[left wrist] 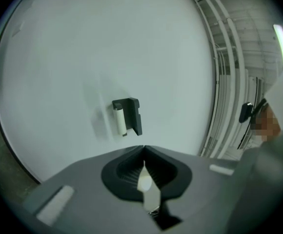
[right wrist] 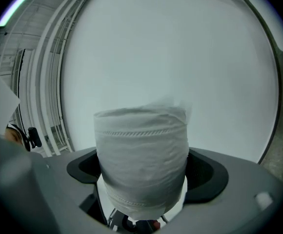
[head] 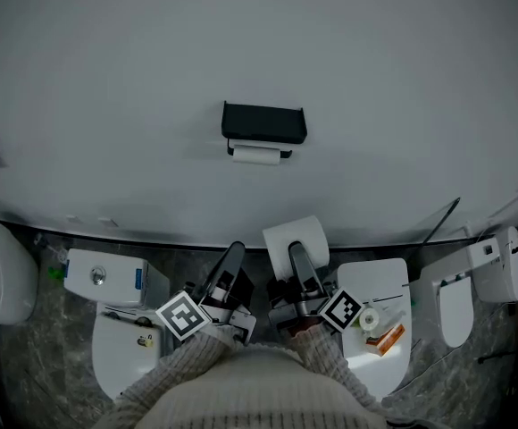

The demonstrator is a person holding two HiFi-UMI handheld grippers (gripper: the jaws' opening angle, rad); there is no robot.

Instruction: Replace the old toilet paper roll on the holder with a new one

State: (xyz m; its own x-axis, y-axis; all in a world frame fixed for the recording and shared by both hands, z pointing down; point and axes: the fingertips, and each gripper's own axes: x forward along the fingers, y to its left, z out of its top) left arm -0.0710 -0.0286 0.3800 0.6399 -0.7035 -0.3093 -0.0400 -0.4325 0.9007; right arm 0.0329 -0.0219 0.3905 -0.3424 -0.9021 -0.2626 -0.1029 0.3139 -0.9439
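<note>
Right gripper (head: 296,257): clamped on the new roll (right wrist: 141,155)
Left gripper (left wrist: 144,150): jaws together, nothing between them
Holder (head: 263,121): black, on the wall ahead, well apart from both grippers
Old roll (head: 256,155): thin, sitting in the holder
Progress: early; removal and fitting both remain

toilet room. pale plain wall (head: 107,79); black wall-mounted paper holder (head: 264,121) carrying a white roll (head: 257,155); white cistern (head: 107,280) with round flush button; several white toilet lids (head: 380,284) side by side; dark marbled floor (head: 36,356).
</note>
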